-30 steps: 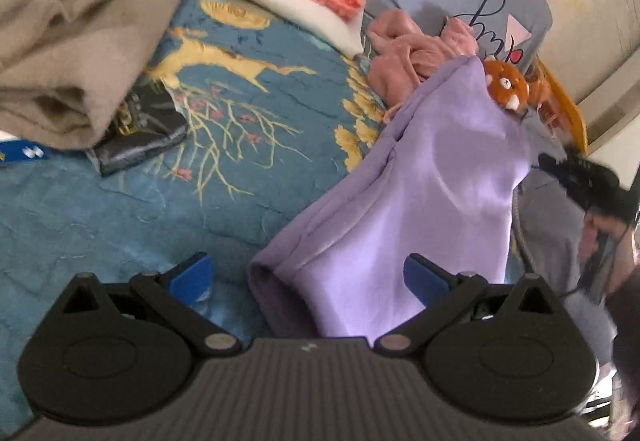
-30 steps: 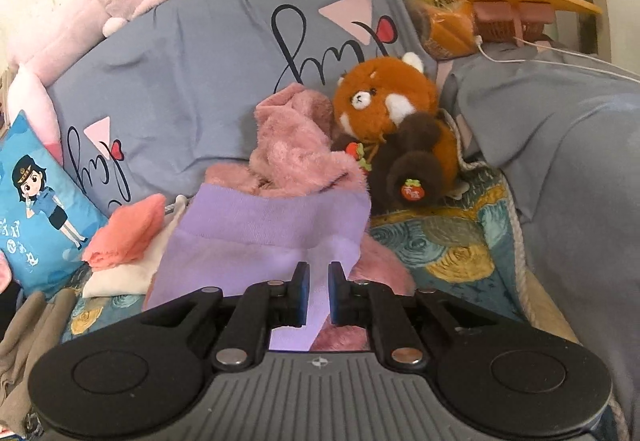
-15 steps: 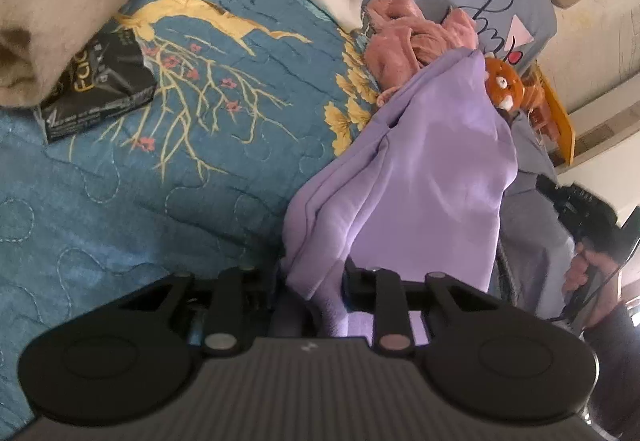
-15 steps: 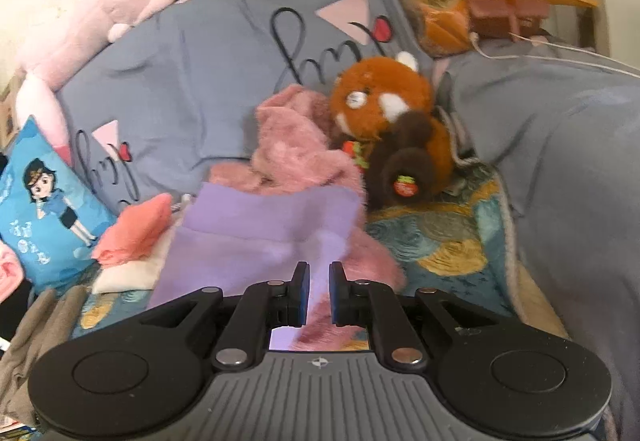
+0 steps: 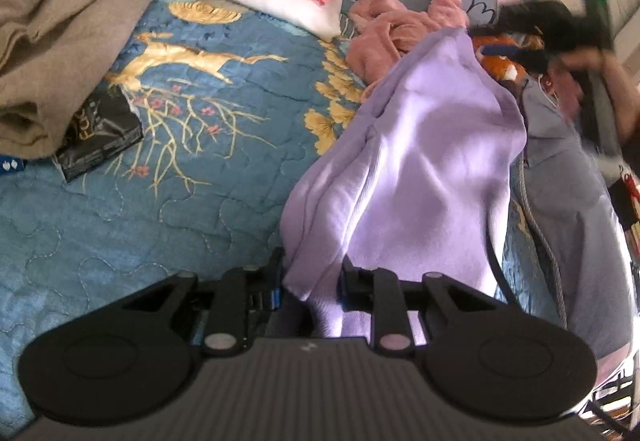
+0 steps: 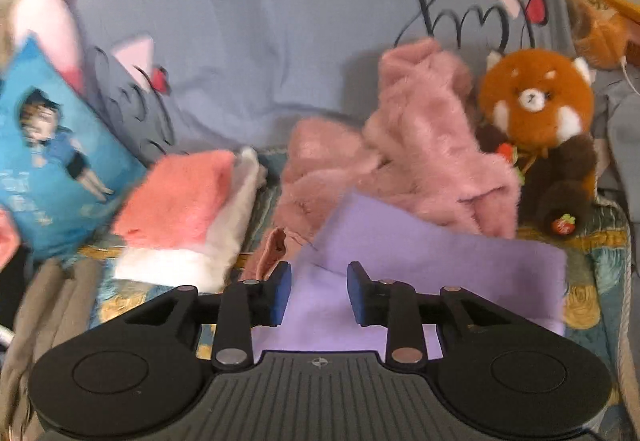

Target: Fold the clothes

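Blue quilted bedding (image 5: 120,221) is carrying the lilac garment (image 5: 420,161), lying from 6 toward 1 o'clock. At 6, the left gripper (image 5: 311,277) is pinching its near hem. The right gripper (image 6: 318,293) is opening above its far edge, pads clear, with pink fleece (image 6: 420,145) at 12.

My left gripper (image 5: 311,283) is matte black: two round-lobed housings, silver pivot screws on the linkage arms, a ribbed grey centre plate with a small pale mark. My right gripper (image 6: 319,293) matches it, with blue pads (image 6: 281,293) on its fingers.
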A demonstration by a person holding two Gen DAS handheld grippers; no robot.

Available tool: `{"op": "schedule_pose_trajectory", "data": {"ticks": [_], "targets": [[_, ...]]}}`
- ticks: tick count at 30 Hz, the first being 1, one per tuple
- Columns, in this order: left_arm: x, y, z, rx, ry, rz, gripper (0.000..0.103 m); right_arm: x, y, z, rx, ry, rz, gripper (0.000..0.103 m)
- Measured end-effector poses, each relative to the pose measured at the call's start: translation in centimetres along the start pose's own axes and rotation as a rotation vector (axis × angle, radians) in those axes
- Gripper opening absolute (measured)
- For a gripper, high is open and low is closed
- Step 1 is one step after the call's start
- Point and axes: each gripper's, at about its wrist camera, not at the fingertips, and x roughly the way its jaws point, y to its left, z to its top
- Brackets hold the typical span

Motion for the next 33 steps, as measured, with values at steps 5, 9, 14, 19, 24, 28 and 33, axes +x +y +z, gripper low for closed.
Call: {"op": "schedule_pose_trajectory", "data": {"ticks": [5,9,14,19,24,28,33], "targets": [[0.2,0.8,0.3,-0.039,0.019,-0.023,0.026,3.7,2.7,2.2,0.110,0.138,-0.195,0.045],[0.3,1.2,0.4,-0.061,0.026,-0.038,0.026,5.4,3.5,2.4,0.142,0.179,-0.267,0.053],[0.4,1.7,0.6,-0.085,0.036,-0.054,0.026,7.0,4.1,2.7,0.107,0.221,-0.323,0.054],[0.4,1.8,0.8,-0.097,0.038,-0.059,0.026,6.5,1.8,2.7,0.221,0.194,-0.297,0.025],[0.1,1.5,0.8,-0.092,0.032,-0.061,0.026,3.0,0.5,2.2,0.266,0.103,-0.209,0.018],[-1.3,0.9,0.7,-0.070,-0.011,-0.066,0.025,-3.3,-1.0,1.4,0.292,0.009,-0.097,0.018],[-4.4,-0.6,0.5,-0.023,-0.129,-0.047,0.024,-13.2,-3.5,0.4,0.307,-0.135,0.079,0.017]]}}
